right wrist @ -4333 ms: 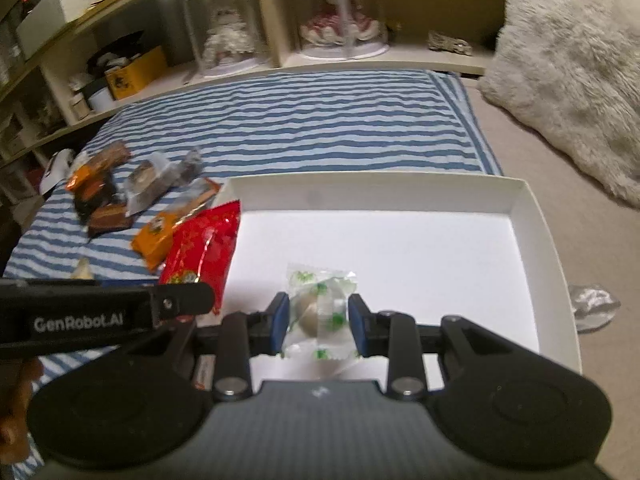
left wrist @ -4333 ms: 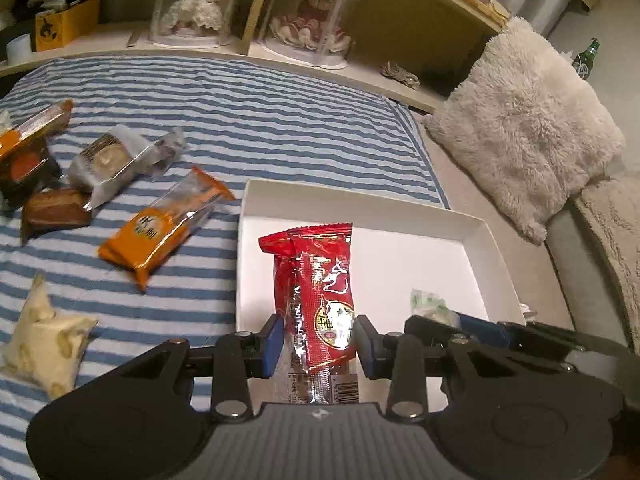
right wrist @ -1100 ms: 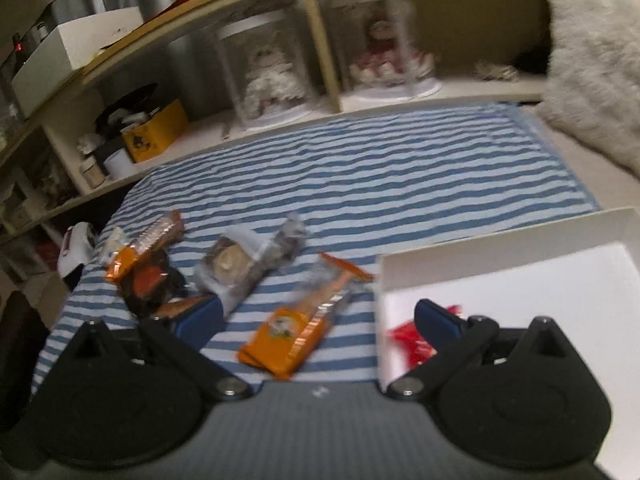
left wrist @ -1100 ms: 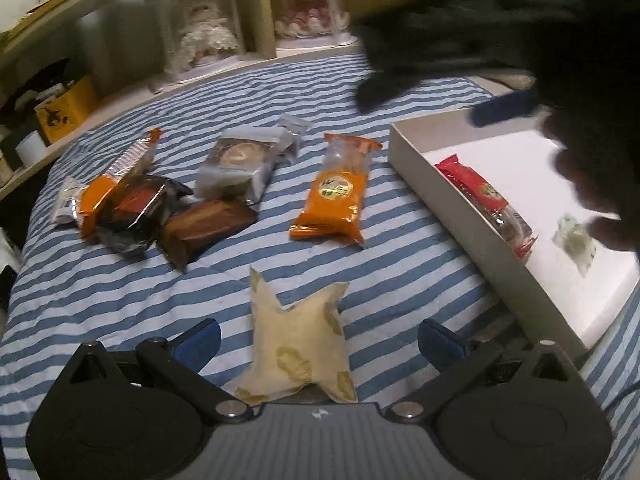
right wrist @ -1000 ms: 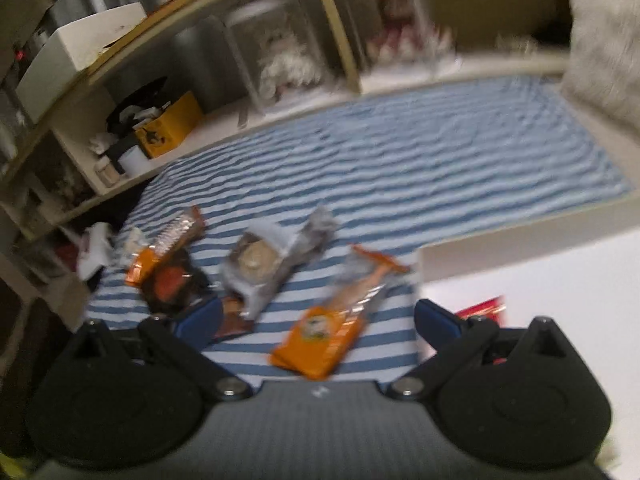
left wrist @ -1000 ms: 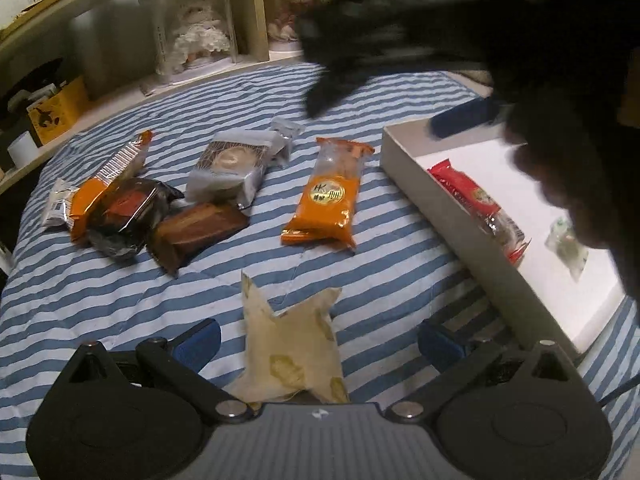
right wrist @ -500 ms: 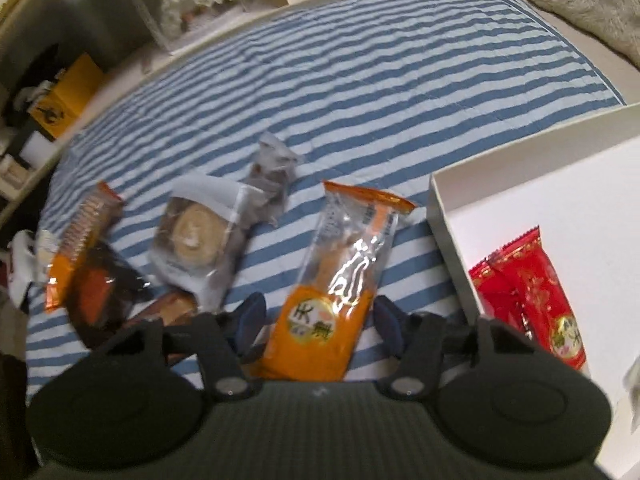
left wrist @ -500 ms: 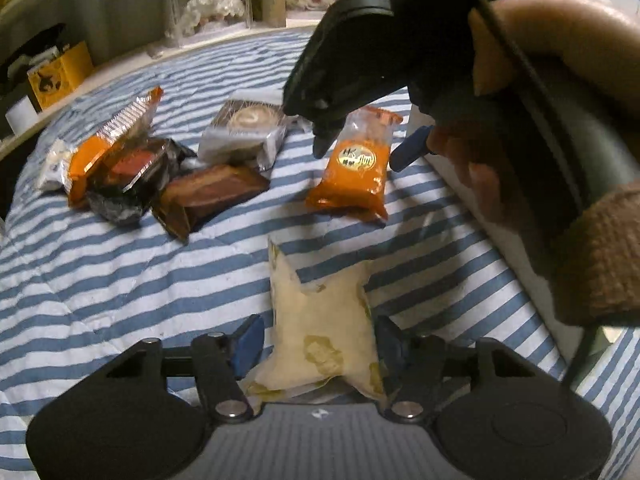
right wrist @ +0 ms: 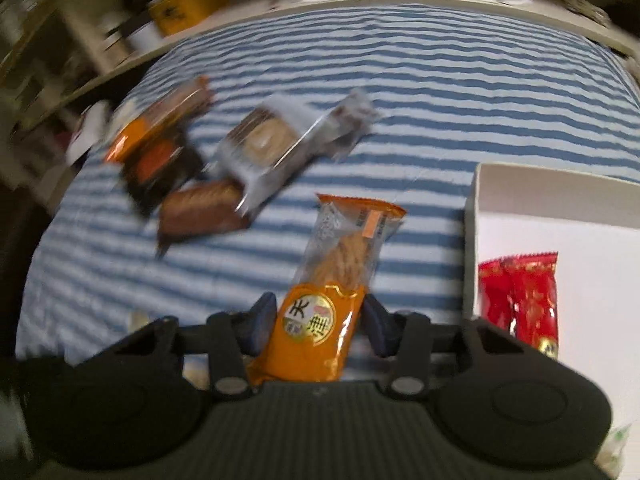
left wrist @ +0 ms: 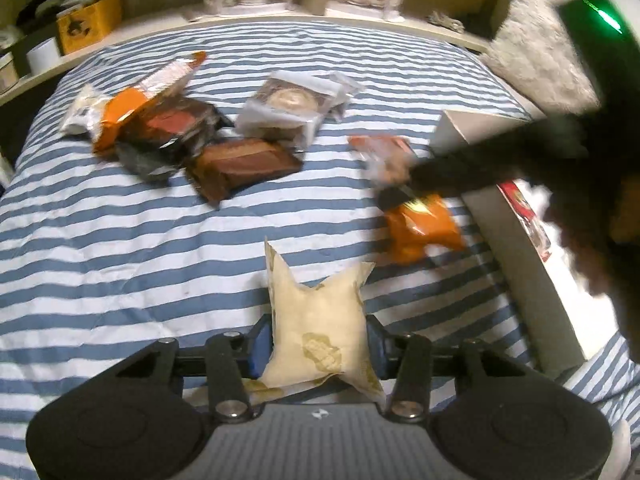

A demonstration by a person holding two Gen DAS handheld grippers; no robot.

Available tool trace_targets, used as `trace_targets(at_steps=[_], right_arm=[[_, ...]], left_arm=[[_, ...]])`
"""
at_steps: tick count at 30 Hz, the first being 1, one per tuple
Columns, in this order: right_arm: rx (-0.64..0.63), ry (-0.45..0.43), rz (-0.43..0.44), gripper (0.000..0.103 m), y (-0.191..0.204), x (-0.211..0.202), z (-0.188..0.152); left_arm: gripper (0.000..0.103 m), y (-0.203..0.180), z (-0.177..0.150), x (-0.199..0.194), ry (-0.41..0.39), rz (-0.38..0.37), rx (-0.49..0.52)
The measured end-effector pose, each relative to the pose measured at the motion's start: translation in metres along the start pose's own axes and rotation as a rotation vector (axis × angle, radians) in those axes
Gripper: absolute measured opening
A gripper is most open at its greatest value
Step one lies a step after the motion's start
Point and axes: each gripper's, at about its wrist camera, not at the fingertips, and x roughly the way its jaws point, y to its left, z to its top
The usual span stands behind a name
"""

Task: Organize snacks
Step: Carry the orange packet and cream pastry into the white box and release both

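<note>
Though blurred, orange packet [right wrist: 316, 320] lettering

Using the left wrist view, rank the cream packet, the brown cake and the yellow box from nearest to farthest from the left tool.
1. Cream packet: between the fingers of the left tool.
2. Brown cake: mid-bed, ahead and slightly left.
3. Yellow box: on the shelf beyond the bed, far left.

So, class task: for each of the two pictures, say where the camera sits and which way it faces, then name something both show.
Left wrist: rides the left tongs, facing across the striped bedspread; they grip a cream pillow-shaped packet.
Right wrist: rides the right tongs, facing the same bed; they grip an orange cracker packet.
Shared: that orange packet and the white cardboard tray.
</note>
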Motion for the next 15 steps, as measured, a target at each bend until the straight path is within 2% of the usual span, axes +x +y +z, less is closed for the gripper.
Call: trace_targets(at_steps=[9, 12, 15], right_arm=[[-0.264, 0.098, 0.099, 0.053, 0.018, -0.031, -0.067], [-0.241, 0.103, 0.085, 0.056, 0.023, -0.034, -0.088], [-0.150, 0.093, 0.060, 0.063, 0.026, -0.032, -0.093]], left_arm=[[0.049, 0.013, -0.004, -0.004, 0.010, 0.007, -0.103], [0.049, 0.014, -0.008, -0.002, 0.010, 0.000, -0.166], [0.050, 0.014, -0.010, -0.001, -0.003, 0.012, -0.235]])
